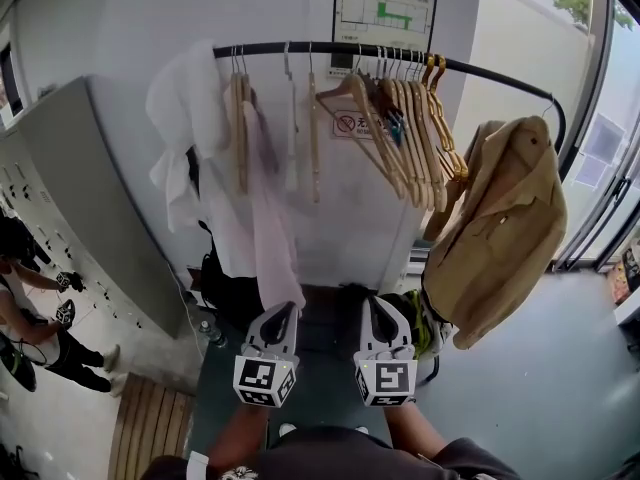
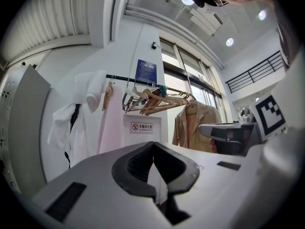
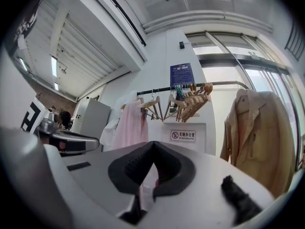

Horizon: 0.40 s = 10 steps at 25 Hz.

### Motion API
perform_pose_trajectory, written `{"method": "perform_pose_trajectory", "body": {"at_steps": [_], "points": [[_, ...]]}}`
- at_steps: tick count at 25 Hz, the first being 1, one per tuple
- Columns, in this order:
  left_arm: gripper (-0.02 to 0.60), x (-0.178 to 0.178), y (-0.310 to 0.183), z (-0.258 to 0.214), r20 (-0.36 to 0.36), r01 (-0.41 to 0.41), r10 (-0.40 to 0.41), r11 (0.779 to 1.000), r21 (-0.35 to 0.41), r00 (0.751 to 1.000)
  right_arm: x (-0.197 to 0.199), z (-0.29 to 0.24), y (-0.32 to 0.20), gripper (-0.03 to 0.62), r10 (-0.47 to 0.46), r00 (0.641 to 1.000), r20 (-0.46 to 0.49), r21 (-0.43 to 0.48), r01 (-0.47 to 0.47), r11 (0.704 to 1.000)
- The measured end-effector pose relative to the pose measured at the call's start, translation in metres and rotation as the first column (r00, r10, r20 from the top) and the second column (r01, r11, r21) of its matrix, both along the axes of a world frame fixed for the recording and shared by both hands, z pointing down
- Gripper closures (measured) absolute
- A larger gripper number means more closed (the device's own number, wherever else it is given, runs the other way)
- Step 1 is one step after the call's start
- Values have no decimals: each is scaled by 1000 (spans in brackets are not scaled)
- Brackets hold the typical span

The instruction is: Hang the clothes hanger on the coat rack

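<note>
Left gripper view: left gripper (image 2: 152, 144) jaws clenched, empty; right gripper (image 3: 152, 143) likewise.

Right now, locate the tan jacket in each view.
Head view: tan jacket hangs at the right end of the rail.
Left gripper view: right of centre, beyond the wooden hangers.
Right gripper view: far right.
Shared landmark: the red-circle wall sign below the rail, left of the jacket.

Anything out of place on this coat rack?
The white garment is bunched over the left end of the rail, draped rather than hung; the tan jacket hangs slanted at its downturned right end. Nothing looks damaged.
</note>
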<state>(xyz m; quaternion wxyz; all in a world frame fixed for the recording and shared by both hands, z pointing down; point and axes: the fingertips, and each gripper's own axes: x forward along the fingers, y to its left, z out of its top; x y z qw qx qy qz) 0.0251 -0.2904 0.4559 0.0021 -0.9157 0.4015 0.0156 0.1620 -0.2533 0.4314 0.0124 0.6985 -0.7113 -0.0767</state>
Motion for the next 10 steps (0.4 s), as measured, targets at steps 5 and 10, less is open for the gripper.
{"method": "perform_pose_trajectory", "body": {"at_steps": [5, 10], "points": [[572, 5, 1, 3, 4, -4, 4, 1000, -6, 1000, 4, 8, -1, 579, 5, 1000, 0, -21, -5, 1000], [572, 9, -1, 6, 11, -8, 8, 1000, -6, 1000, 7, 13, -6, 579, 7, 1000, -2, -34, -7, 999]]}}
